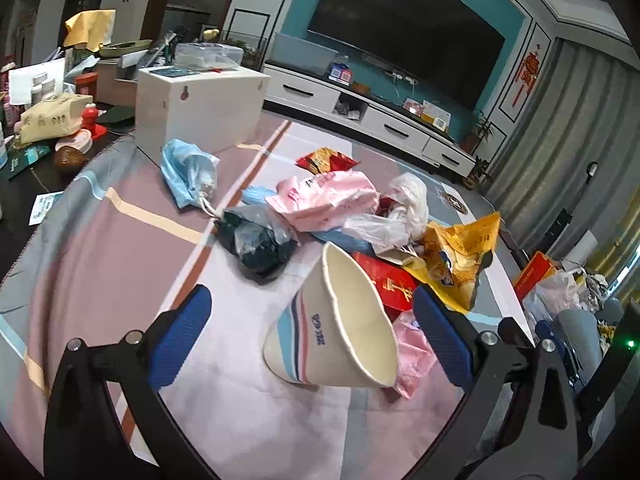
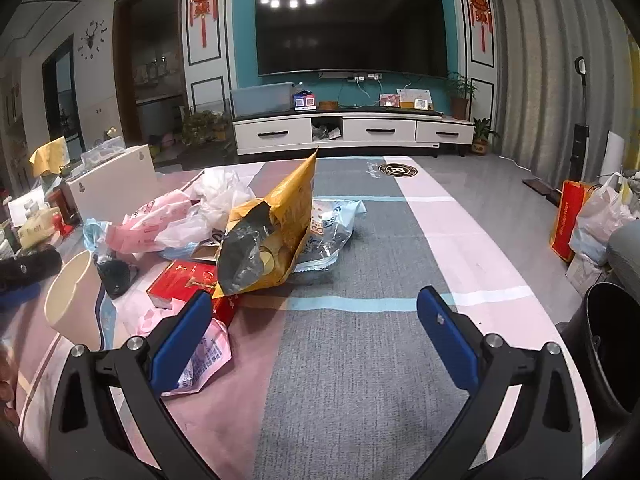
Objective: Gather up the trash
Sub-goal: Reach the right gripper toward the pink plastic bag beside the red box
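A white paper cup (image 1: pixel 336 332) with blue and pink stripes stands on the tablecloth between the fingers of my left gripper (image 1: pixel 312 332), which is open and does not touch it. The cup (image 2: pixel 76 296) shows at the left of the right wrist view. Behind it lies a trash pile: a yellow chip bag (image 1: pixel 460 256) (image 2: pixel 272 232), a red box (image 1: pixel 388 280) (image 2: pixel 184 276), a pink bag (image 1: pixel 328 196), a black bag (image 1: pixel 256 240) and a blue bag (image 1: pixel 188 172). My right gripper (image 2: pixel 314 340) is open over bare grey cloth, with a pink wrapper (image 2: pixel 204 356) by its left finger.
A white box (image 1: pixel 200 108) stands at the table's far left, with cluttered bottles and packets beyond it. A black bin (image 2: pixel 608 352) sits off the table's right edge. A red paper bag (image 2: pixel 568 220) and full plastic bags stand further right on the floor.
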`<action>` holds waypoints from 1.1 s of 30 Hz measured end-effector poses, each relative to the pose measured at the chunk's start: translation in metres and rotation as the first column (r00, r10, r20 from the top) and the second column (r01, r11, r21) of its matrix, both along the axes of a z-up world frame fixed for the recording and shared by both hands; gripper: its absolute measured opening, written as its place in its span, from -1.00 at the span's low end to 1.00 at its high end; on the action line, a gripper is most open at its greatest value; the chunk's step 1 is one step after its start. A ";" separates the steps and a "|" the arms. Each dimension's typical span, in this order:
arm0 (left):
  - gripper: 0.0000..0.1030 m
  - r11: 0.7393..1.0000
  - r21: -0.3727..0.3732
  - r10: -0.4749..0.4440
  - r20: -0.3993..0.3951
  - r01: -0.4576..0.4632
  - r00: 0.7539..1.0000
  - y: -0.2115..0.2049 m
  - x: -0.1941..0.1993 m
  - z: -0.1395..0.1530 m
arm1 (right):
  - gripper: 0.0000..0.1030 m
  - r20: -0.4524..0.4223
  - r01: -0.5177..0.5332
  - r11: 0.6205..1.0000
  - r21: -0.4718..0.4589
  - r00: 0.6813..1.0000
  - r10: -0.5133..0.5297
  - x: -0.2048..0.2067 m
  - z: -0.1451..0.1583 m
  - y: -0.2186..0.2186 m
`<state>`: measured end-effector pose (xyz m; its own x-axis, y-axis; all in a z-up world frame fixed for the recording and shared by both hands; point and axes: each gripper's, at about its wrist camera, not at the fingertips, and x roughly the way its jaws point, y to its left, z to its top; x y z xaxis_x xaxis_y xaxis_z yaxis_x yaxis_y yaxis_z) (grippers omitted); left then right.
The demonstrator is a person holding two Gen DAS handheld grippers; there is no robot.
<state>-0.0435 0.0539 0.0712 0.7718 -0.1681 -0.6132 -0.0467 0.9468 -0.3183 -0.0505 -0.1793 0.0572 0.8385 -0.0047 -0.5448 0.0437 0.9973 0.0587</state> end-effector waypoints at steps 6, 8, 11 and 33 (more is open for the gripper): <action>0.94 1.000 0.008 -0.016 -0.011 0.016 1.000 -0.003 0.000 0.000 | 0.94 0.000 0.007 1.000 -0.016 1.000 -0.007 0.000 0.000 0.001; 0.94 1.000 -0.005 -0.012 -0.022 0.012 1.000 -0.002 0.001 -0.001 | 0.94 -0.004 0.006 1.000 -0.014 1.000 -0.006 0.000 0.000 0.000; 0.94 1.000 0.003 -0.003 -0.033 0.003 0.999 -0.001 0.002 -0.003 | 0.94 -0.001 0.000 1.000 -0.005 1.000 0.000 -0.001 0.002 0.000; 0.94 1.000 -0.011 0.008 -0.047 -0.008 0.999 0.014 0.006 0.000 | 0.94 -0.084 -0.205 0.974 0.095 0.973 0.213 0.027 0.037 0.035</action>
